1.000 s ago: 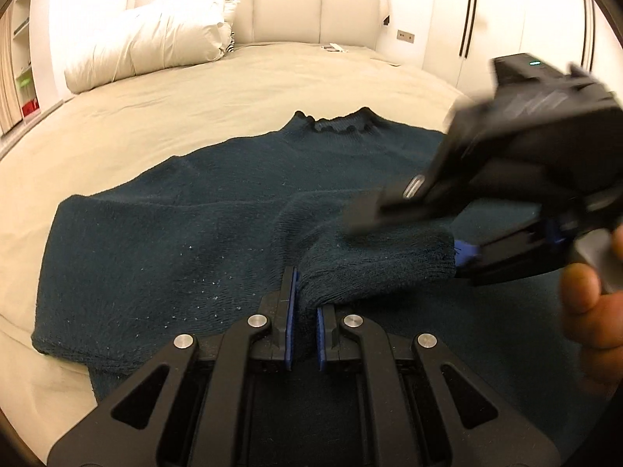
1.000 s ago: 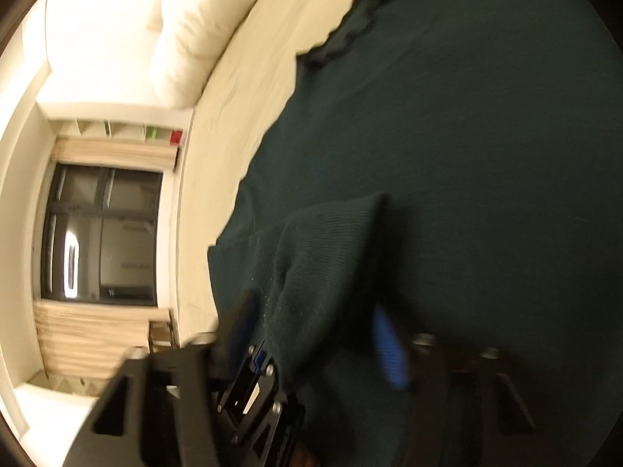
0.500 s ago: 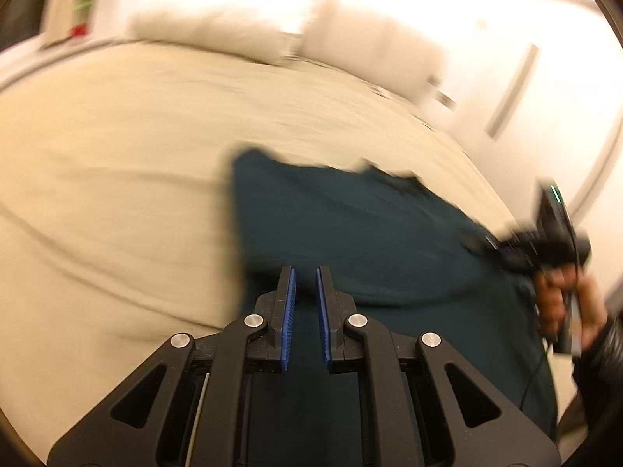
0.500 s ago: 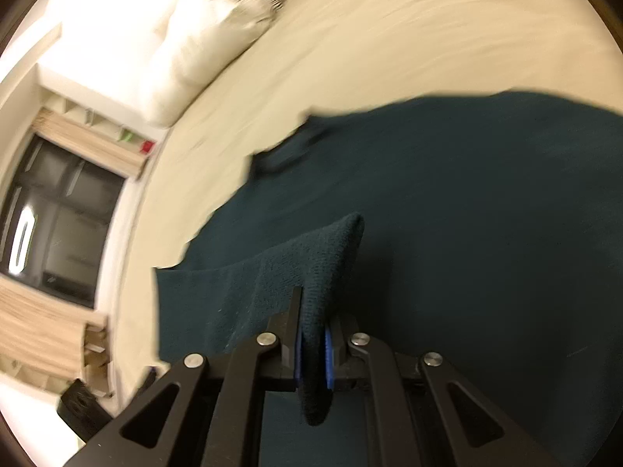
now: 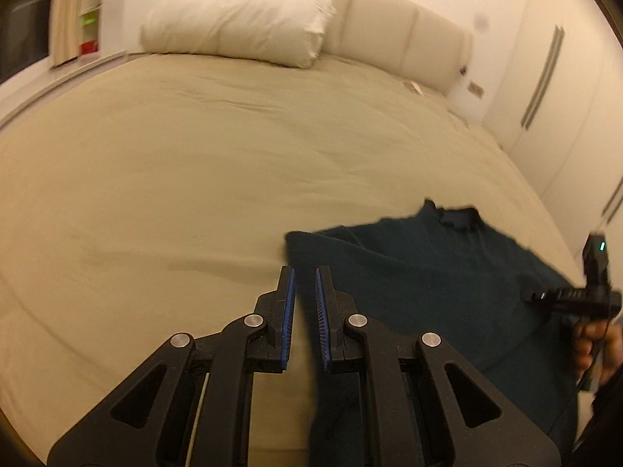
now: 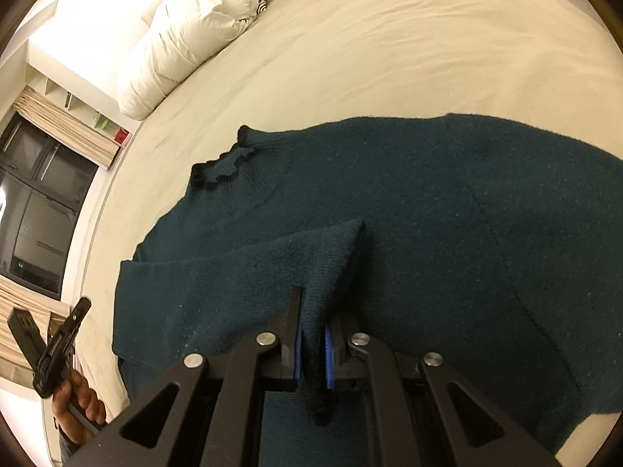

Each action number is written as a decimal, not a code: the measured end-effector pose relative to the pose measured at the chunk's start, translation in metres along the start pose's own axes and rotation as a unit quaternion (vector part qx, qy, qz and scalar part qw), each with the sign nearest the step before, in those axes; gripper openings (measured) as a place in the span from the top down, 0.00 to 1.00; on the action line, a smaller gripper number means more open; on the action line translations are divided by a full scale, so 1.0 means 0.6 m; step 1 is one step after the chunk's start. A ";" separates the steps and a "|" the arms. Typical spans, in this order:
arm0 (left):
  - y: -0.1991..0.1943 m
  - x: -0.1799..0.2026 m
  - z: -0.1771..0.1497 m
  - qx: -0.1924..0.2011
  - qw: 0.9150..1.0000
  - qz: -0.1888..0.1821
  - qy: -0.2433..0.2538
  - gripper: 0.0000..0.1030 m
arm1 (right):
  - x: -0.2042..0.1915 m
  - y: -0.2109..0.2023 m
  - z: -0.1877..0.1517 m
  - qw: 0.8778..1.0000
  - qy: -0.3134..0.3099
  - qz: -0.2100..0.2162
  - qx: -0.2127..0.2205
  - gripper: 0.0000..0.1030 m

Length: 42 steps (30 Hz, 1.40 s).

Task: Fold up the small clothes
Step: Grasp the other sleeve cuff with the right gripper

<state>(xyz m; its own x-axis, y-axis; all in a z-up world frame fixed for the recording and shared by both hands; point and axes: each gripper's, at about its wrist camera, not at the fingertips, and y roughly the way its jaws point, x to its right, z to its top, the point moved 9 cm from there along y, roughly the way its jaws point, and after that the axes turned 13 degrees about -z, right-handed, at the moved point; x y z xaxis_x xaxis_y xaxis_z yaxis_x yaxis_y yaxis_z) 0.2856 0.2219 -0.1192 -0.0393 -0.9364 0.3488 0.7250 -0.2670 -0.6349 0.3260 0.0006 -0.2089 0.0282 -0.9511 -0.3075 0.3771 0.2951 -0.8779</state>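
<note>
Sweater, dark teal, lies spread on the bed; my right claw is clamped on its folded-in sleeve, while my left claw hangs nearly together, holding nothing, over the bedsheet.

The left gripper, black with blue ribbed pads, has its jaws nearly together with nothing between them, over the beige bed. A dark teal knitted sweater lies flat on the bed just right of the gripper. Beyond the sweater's right edge a hand holds the black right gripper. A white pillow lies at the bed's far end.
</note>
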 end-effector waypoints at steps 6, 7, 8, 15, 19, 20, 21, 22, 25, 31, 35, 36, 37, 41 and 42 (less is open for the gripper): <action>0.079 0.048 -0.003 -0.043 0.996 0.023 0.075 0.90 | -0.006 0.005 0.002 1.000 -0.021 -0.015 -0.002 0.92; 0.099 0.057 -0.009 -0.050 0.995 0.030 0.084 0.90 | -0.007 0.005 0.003 1.000 -0.024 -0.017 -0.002 0.92; 0.111 0.060 -0.015 -0.062 0.993 0.039 0.094 0.90 | -0.008 0.004 0.006 0.999 -0.027 -0.018 -0.002 0.92; 0.175 0.058 -0.051 -0.099 0.985 0.079 0.121 0.90 | -0.003 0.012 0.013 0.999 -0.033 -0.014 -0.006 0.92; 0.192 0.065 -0.056 -0.104 0.978 0.099 0.151 0.90 | 0.011 0.021 0.010 1.000 -0.015 0.017 0.000 0.93; 0.198 0.066 -0.057 -0.102 0.977 0.102 0.157 0.90 | 0.014 0.021 0.010 1.000 -0.008 0.029 0.000 0.93; 0.201 0.066 -0.060 -0.100 0.977 0.102 0.160 0.90 | 0.024 0.020 0.011 0.998 0.015 0.054 -0.006 0.93; 0.204 0.067 -0.062 -0.097 0.977 0.102 0.162 0.90 | 0.038 0.014 0.013 0.998 0.038 0.057 -0.007 0.92; 0.209 0.063 -0.065 -0.096 0.978 0.098 0.154 0.90 | 0.072 -0.026 0.023 0.997 0.073 -0.019 0.035 0.75; 0.213 0.063 -0.067 -0.096 0.976 0.108 0.161 0.90 | -0.108 -0.077 0.003 0.991 0.023 0.114 0.066 0.69; 0.211 0.064 -0.068 -0.096 0.977 0.104 0.159 0.90 | -0.211 0.012 -0.048 0.981 -0.003 0.190 -0.029 0.68; 0.209 0.064 -0.069 -0.096 0.977 0.104 0.160 0.90 | -0.210 0.051 -0.059 0.980 0.011 0.189 -0.052 0.78; 0.210 0.065 -0.070 -0.095 0.977 0.103 0.164 0.90 | -0.195 0.069 -0.056 0.980 0.031 0.192 -0.053 1.00; 0.209 0.067 -0.074 -0.085 0.975 0.104 0.177 0.90 | -0.100 0.066 -0.013 0.968 0.129 0.214 -0.023 1.00; 0.206 0.066 -0.074 -0.084 0.975 0.105 0.177 0.90 | -0.059 0.055 0.005 0.973 0.140 0.186 0.005 1.00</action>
<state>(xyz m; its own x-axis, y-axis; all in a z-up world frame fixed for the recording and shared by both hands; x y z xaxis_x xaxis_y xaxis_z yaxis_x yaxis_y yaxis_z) 0.3431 0.1417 -0.2147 -0.1596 -0.9863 -0.0418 0.6216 -0.0675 -0.7804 0.3404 0.0436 -0.2256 -0.0879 -0.7168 -0.6917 0.3986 0.6111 -0.6839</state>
